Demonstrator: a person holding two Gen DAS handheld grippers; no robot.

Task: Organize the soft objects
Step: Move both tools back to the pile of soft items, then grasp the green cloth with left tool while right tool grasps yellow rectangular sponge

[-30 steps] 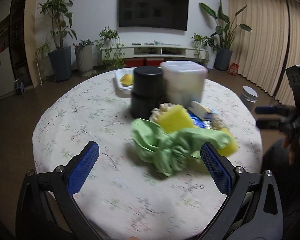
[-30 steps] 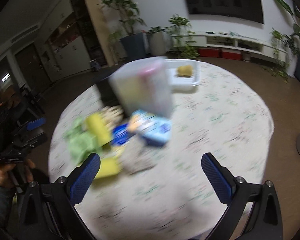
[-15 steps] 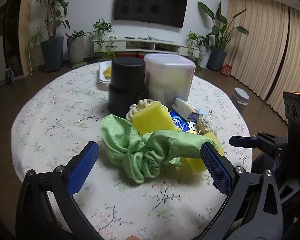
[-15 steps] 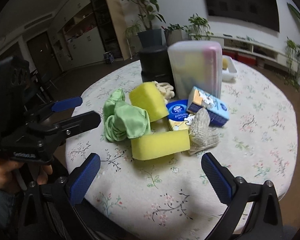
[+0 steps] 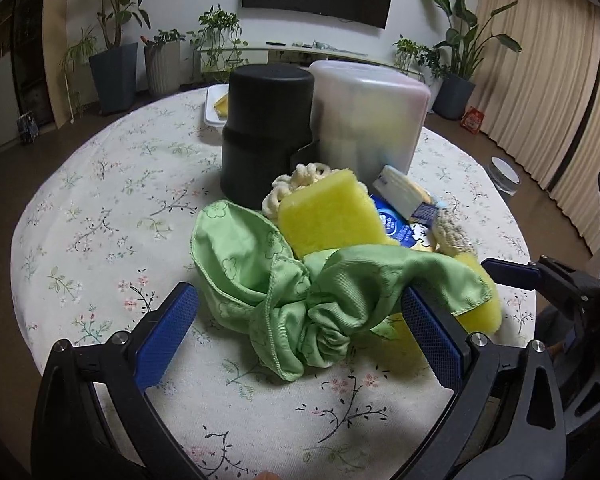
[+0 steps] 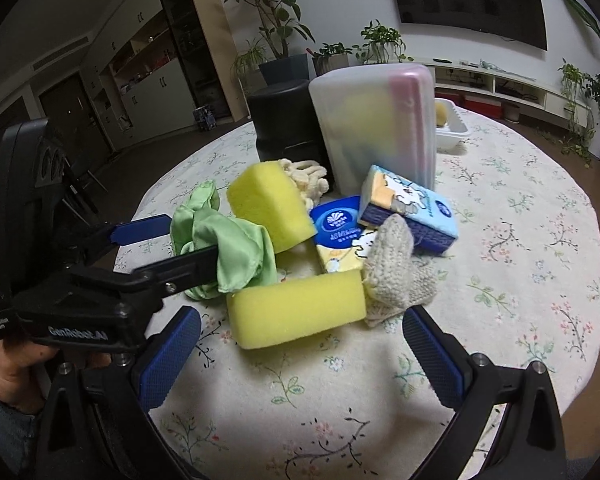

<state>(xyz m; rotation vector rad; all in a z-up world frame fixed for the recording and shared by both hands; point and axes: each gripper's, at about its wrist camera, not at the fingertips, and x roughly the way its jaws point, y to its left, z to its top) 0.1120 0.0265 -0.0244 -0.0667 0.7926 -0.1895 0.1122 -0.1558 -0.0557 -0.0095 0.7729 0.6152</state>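
Note:
A pile of soft things lies on the round floral table [image 5: 100, 216]: a crumpled green cloth [image 5: 300, 288] [image 6: 228, 248], an upper yellow sponge [image 5: 328, 216] [image 6: 268, 208], a lower yellow sponge [image 6: 300, 312], a cream knitted piece [image 6: 396, 272], a cream looped scrubber [image 5: 296, 184] and tissue packs [image 6: 408, 208]. My left gripper [image 5: 300, 336] is open, its fingers either side of the green cloth; it also shows in the right wrist view [image 6: 172, 240]. My right gripper [image 6: 300, 352] is open and empty, just short of the lower sponge.
A black cylindrical container [image 5: 268, 136] and a frosted plastic box [image 5: 364, 116] stand behind the pile. A white tray [image 6: 452, 128] holding a yellow item sits at the table's far side. Plants, a TV and curtains line the room.
Both grippers have moved in toward the pile, which now looks larger. My left fingers now straddle the green cloth. Both stay open.

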